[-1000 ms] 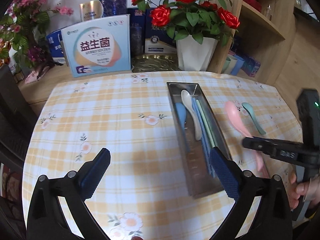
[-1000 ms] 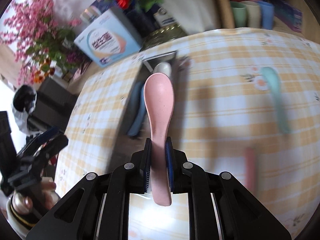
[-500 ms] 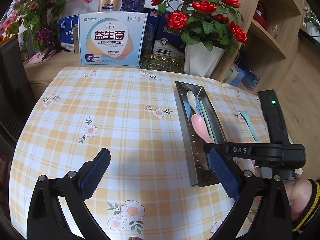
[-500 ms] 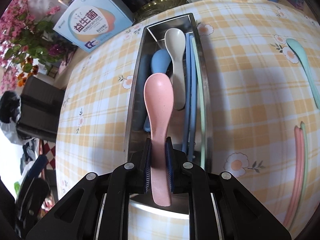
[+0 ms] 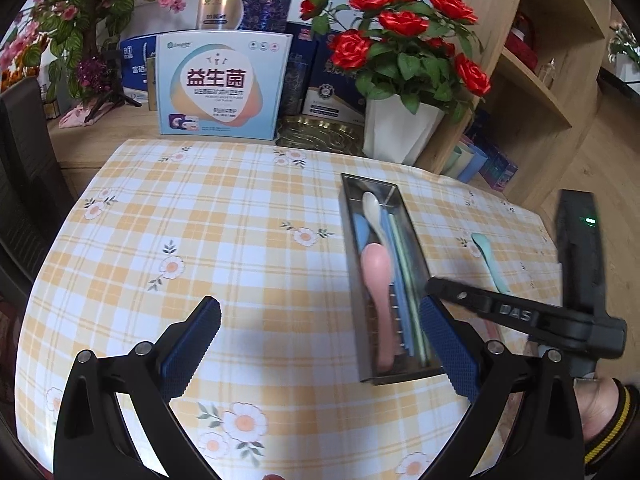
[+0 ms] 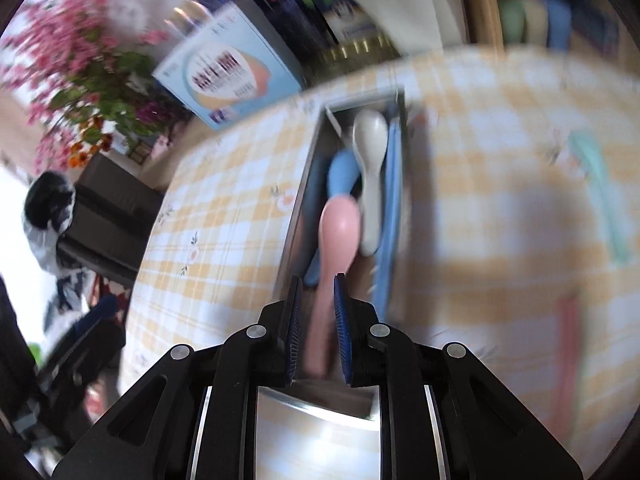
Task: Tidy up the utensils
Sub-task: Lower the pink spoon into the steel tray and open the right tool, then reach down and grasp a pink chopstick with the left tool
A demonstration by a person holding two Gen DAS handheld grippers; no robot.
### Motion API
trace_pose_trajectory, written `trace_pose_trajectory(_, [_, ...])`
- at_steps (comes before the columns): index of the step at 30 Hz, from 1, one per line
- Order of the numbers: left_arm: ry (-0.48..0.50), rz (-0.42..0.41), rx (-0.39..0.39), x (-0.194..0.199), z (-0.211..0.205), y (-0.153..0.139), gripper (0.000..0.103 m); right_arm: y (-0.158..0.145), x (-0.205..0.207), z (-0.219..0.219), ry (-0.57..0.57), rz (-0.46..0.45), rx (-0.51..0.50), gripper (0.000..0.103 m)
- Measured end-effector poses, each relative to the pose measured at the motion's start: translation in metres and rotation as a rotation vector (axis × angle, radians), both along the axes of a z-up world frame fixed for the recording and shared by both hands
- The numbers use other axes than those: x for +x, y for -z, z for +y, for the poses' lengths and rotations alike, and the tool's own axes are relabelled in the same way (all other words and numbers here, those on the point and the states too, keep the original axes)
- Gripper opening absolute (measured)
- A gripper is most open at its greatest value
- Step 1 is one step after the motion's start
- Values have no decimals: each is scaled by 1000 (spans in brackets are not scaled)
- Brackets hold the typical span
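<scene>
Step in hand: dropping off the pink spoon (image 5: 377,296) into the steel utensil tray (image 5: 412,236), which sits on a checked cloth over the worktop (image 5: 208,240). Spoon now lies lengthwise in the tray, bowl toward the far end, beside a white spoon (image 5: 374,216), a blue spoon (image 6: 340,176) & long blue/green sticks. Right gripper (image 6: 316,312) sits over the tray's near end; its jaws have just been opening, now a narrow gap w/ the spoon's handle between the pads, which seem no longer to press on it. View is blurred. Left gripper (image 5: 318,344) hangs wide & empty over the cloth, left of the tray. A mint spoon (image 5: 488,260) lies on the cloth right of the tray. Next, prob.: back the right gripper clear of the handle w/o dragging it, then reach right of the tray for the mint spoon.
</scene>
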State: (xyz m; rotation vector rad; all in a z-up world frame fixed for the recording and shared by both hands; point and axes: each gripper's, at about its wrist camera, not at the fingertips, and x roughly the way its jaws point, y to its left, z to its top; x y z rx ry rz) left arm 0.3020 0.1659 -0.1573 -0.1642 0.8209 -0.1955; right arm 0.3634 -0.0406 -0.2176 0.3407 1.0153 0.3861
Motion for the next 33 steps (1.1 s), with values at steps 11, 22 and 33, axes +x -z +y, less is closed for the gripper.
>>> trace_pose_trajectory(11, [59,34,11,-8,-76,-2,95,-11,-42,-121,49,-209,-124,20])
trace_pose_trajectory(22, [313,188,54,-22,-215,52,42,24,-74,-199,138,-220,-131,49])
trace_pose_trajectory(33, [317,331,75,-17,-255,98,26,42,-88,-229,192,-268,-191,49])
